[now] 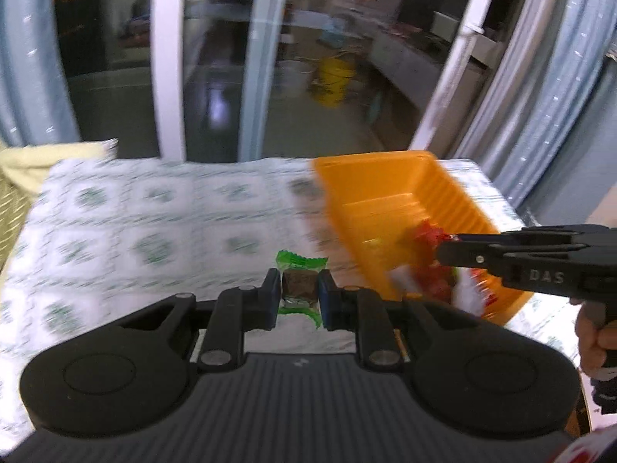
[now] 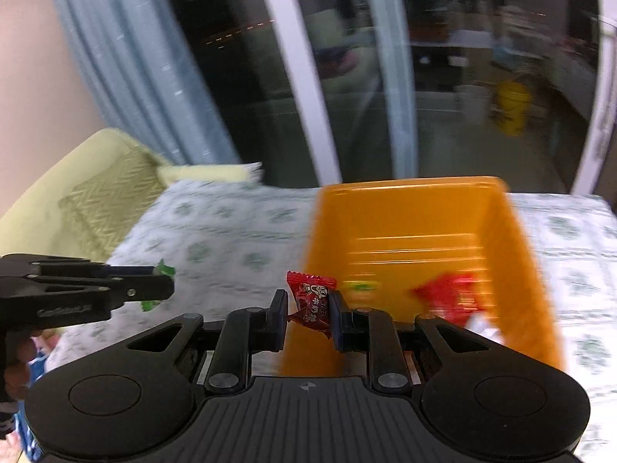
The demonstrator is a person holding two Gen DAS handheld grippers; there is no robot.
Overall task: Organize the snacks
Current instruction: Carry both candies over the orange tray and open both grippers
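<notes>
Left gripper [image 1: 299, 295]: clamped on green candy [image 1: 300, 284] (brown block showing through the wrapper), held above the table [image 1: 154, 208] just left of the bin [image 1: 389, 177]. Right gripper [image 2: 308, 308]: clamped on red candy [image 2: 310, 301], raised at the bin's near left corner. Orange bin on the patterned cloth, right half of the table, with red-wrapped snacks [image 2: 449, 295] and a white one inside (too blurred to count). Behind the table: glass doors [image 1: 216, 58], blue curtains [image 1: 23, 58]. Yellow cushion [image 2: 96, 189] at the table's left end.
</notes>
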